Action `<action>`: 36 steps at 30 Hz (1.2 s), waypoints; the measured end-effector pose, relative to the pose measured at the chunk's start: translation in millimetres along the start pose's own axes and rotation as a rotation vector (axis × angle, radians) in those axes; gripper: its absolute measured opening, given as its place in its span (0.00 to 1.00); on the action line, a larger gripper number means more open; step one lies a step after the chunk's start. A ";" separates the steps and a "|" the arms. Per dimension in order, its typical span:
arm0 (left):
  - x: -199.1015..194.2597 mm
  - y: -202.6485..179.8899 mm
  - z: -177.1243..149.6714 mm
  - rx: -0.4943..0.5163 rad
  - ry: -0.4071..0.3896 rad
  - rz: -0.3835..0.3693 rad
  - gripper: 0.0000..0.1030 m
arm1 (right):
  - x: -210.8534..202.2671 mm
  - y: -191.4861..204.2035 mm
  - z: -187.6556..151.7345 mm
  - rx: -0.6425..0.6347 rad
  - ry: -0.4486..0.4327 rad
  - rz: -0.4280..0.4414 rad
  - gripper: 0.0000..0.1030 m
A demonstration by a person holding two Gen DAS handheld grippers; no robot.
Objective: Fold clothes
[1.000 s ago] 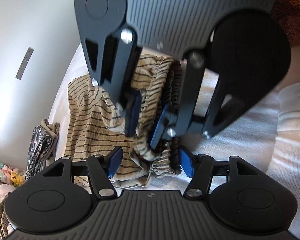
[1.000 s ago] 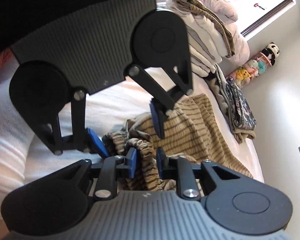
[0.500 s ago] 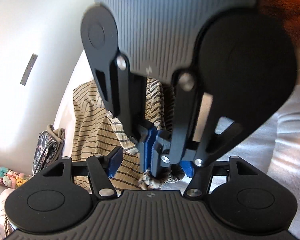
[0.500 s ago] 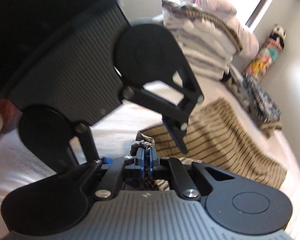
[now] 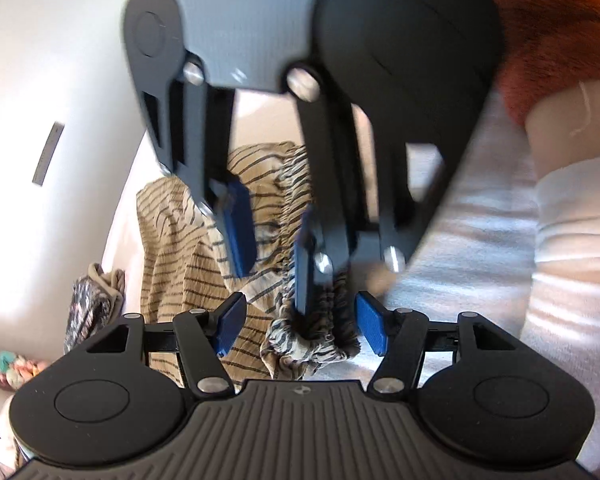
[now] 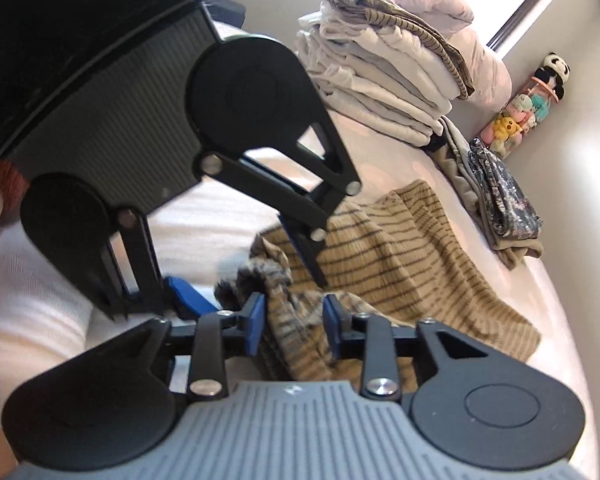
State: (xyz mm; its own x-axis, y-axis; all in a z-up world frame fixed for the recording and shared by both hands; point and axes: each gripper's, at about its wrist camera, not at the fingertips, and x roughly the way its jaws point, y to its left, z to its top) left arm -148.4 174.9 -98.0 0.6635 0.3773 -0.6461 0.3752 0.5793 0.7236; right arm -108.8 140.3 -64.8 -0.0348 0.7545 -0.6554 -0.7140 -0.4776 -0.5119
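Note:
A tan shirred garment with dark stripes point(image 5: 180, 248) lies spread on the white bed point(image 6: 220, 216), its gathered elastic edge bunched up near me. My left gripper point(image 5: 300, 328) stands open, and the bunched edge point(image 5: 312, 340) sits loose between its blue pads. My right gripper point(image 6: 293, 322) comes in from the opposite side. Its jaws are opening, with striped fabric point(image 6: 400, 248) between the pads but not pinched. Each gripper shows in the other's view: the right gripper point(image 5: 272, 248) above the bunch, the left gripper point(image 6: 242, 270) over the garment's near corner.
A tall stack of folded clothes point(image 6: 380, 80) stands at the back of the bed. A dark patterned garment point(image 6: 496, 192) lies folded near the wall, with a jar of plush toys point(image 6: 532, 112) behind it. A person's rust-coloured sleeve point(image 5: 560, 40) and white ribbed fabric point(image 5: 572, 220) are close by.
Half a second ago my right gripper was shut on the gathered edge; now its pads stand apart around the fabric. The left gripper stayed open and still.

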 end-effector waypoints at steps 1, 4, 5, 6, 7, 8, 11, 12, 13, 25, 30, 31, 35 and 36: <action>-1.1 -1.0 0.4 0.016 -0.003 0.003 0.57 | -3.0 -0.9 -1.1 -0.017 0.014 -0.001 0.39; -3.4 -4.9 0.8 0.078 -0.007 0.007 0.57 | -8.8 1.2 -8.1 -0.069 0.063 -0.002 0.39; -3.8 -6.8 0.7 0.104 -0.007 0.006 0.57 | -9.7 3.9 -11.5 -0.086 0.080 0.002 0.39; -4.2 -8.7 0.6 0.130 -0.006 0.005 0.57 | -9.8 7.0 -14.8 -0.102 0.095 0.002 0.40; -4.5 -10.7 0.3 0.156 -0.006 0.004 0.57 | -8.7 10.8 -18.0 -0.116 0.107 -0.002 0.40; -4.1 -13.1 -0.6 0.181 -0.003 0.000 0.57 | -7.6 14.5 -21.3 -0.130 0.120 -0.007 0.41; 2.0 -17.4 -4.6 0.221 0.018 -0.007 0.57 | -4.3 25.9 -31.0 -0.174 0.157 -0.021 0.45; 4.5 -16.1 -5.4 0.214 0.021 -0.004 0.57 | -2.7 29.8 -34.1 -0.187 0.167 -0.028 0.46; 7.1 -12.7 -5.6 0.192 0.023 -0.004 0.57 | -0.7 33.2 -36.8 -0.200 0.171 -0.039 0.48; 23.0 53.5 -11.8 -0.282 0.049 -0.177 0.20 | -4.4 40.4 -42.1 -0.224 0.120 -0.180 0.54; 16.4 81.6 -16.9 -0.454 0.024 -0.240 0.18 | 1.4 52.2 -43.3 -0.300 0.150 -0.205 0.55; 14.3 86.8 -19.0 -0.495 0.014 -0.257 0.18 | 2.2 53.4 -43.5 -0.309 0.155 -0.217 0.56; 0.3 103.0 -25.4 -0.662 -0.025 -0.325 0.18 | 7.5 58.2 -45.5 -0.350 0.186 -0.268 0.56; 0.7 109.1 -28.2 -0.701 -0.035 -0.340 0.18 | 9.6 59.1 -45.6 -0.365 0.192 -0.285 0.57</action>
State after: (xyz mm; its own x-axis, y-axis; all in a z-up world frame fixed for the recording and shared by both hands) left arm -125.3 258.8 -26.4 0.6095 0.0811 -0.7886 0.0722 0.9849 0.1571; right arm -119.4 98.7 -126.6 0.2800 0.7978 -0.5339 -0.3840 -0.4166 -0.8240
